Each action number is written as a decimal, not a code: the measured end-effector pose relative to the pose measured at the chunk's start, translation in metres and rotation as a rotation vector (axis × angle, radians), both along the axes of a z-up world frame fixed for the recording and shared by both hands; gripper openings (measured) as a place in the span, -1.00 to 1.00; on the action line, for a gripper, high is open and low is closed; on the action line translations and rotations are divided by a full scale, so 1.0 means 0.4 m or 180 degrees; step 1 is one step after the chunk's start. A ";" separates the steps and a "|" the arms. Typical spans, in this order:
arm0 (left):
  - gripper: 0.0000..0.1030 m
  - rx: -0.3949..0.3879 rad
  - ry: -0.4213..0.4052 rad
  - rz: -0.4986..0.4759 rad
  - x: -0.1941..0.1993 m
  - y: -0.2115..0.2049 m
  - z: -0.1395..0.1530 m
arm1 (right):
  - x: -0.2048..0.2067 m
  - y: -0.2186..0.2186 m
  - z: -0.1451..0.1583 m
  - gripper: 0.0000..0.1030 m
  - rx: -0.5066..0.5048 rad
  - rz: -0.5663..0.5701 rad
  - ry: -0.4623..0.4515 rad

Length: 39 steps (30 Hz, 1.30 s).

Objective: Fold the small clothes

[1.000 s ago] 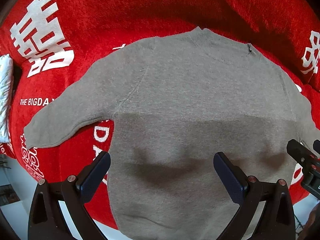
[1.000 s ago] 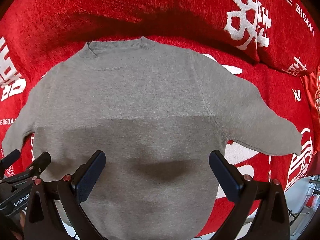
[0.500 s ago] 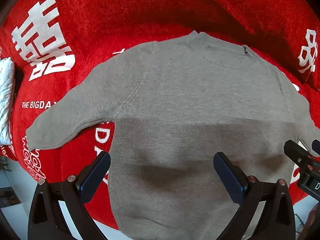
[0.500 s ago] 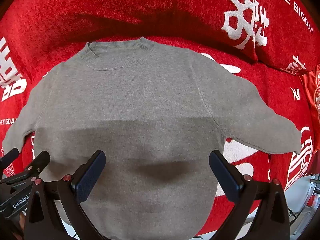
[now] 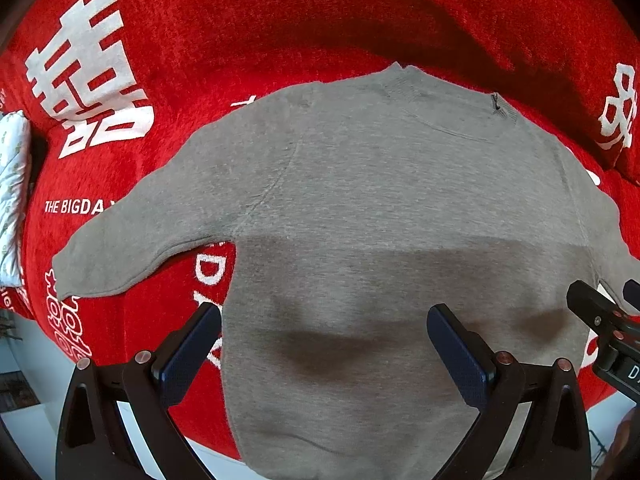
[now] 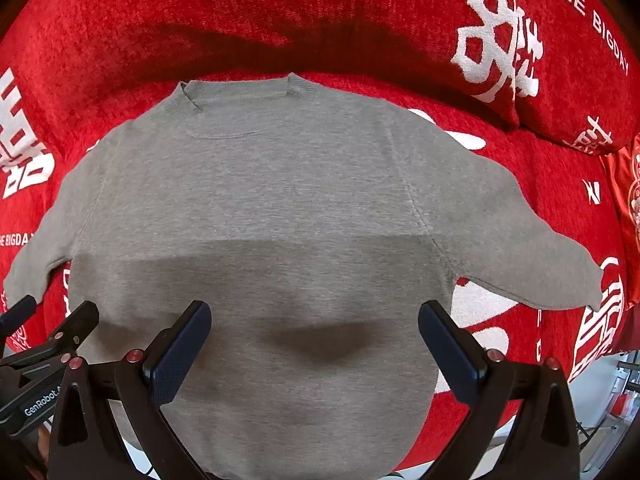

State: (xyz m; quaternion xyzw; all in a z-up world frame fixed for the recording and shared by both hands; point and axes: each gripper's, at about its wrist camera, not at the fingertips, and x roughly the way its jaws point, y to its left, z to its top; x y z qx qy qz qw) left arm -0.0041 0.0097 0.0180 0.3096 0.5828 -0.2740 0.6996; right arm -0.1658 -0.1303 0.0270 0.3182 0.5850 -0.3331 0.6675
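Both tongs, left [image 5: 324, 354] and right [image 6: 314, 350], have drifted slightly back from the sweater [image 5: 392, 216], jaws wide open and empty. Grip a sleeve [image 5: 136, 240] at its cuff, lower left of frame, and fold it flat across the body.

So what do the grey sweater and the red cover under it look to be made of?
Grey sweater: a fine matte knit, possibly cotton, with a ribbed collar and visible seams. Red cover: a fuzzy plush, chenille-like fabric with white lettering.
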 end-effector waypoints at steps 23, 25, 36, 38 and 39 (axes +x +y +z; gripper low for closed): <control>1.00 -0.0002 0.0125 0.0157 0.056 0.068 -0.026 | 0.044 0.034 -0.011 1.00 0.0039 0.0024 0.0045; 1.00 -0.0037 0.0157 0.0184 0.063 0.077 -0.028 | 0.055 0.042 -0.009 1.00 0.0044 0.0050 0.0027; 1.00 -0.0539 0.0471 0.0655 0.189 0.210 -0.039 | 0.176 0.140 0.020 1.00 -0.0028 0.0507 -0.0154; 1.00 -0.0585 0.0404 0.0811 0.236 0.266 -0.046 | 0.198 0.163 0.018 1.00 0.0023 0.0595 -0.0157; 1.00 -0.0604 0.0380 0.0894 0.259 0.294 -0.053 | 0.212 0.178 0.014 1.00 0.0072 0.0653 -0.0149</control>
